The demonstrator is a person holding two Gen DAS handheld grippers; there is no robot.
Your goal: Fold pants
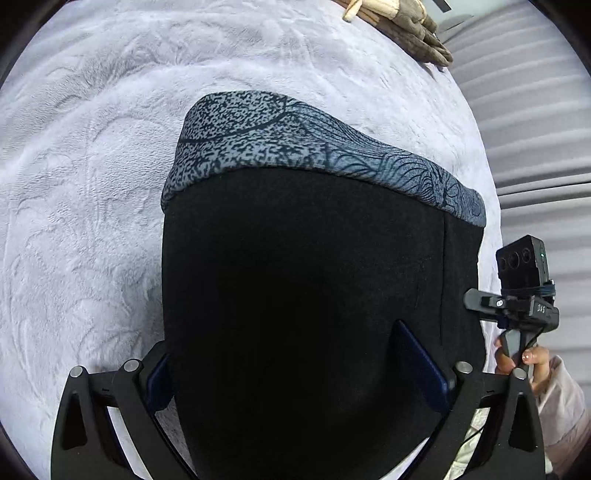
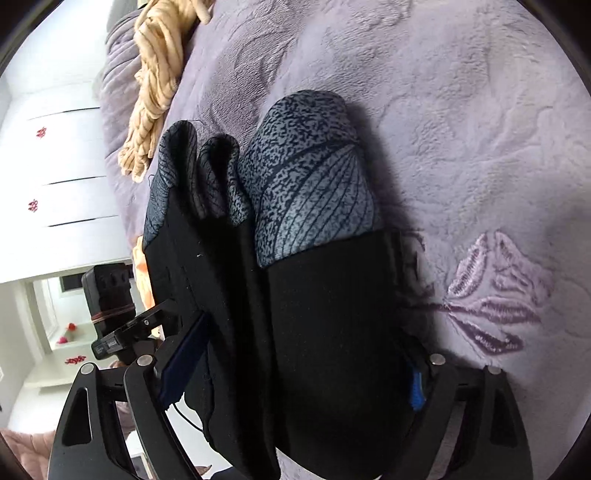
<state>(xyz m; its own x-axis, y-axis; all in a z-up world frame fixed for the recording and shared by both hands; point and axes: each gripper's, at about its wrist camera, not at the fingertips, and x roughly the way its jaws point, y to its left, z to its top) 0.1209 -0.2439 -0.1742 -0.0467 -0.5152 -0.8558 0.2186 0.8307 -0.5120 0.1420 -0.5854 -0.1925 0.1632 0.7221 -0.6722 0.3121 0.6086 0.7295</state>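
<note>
The pants (image 1: 295, 258) are black with a grey-blue patterned band (image 1: 280, 140) at the far end. They lie on a lilac bedspread (image 1: 92, 184). My left gripper (image 1: 295, 373) stands wide open, its blue pads on either side of the black cloth, which fills the gap. My right gripper (image 2: 295, 369) is open too, and folded layers of the pants (image 2: 314, 295) bulge between its fingers. The right gripper also shows in the left wrist view (image 1: 517, 299) at the pants' right edge.
A beige chunky knit throw (image 2: 155, 92) lies on the bed's far edge, also seen in the left wrist view (image 1: 399, 22). An embroidered purple leaf (image 2: 491, 295) marks the bedspread at right. White drawers (image 2: 66, 166) stand beyond the bed at left.
</note>
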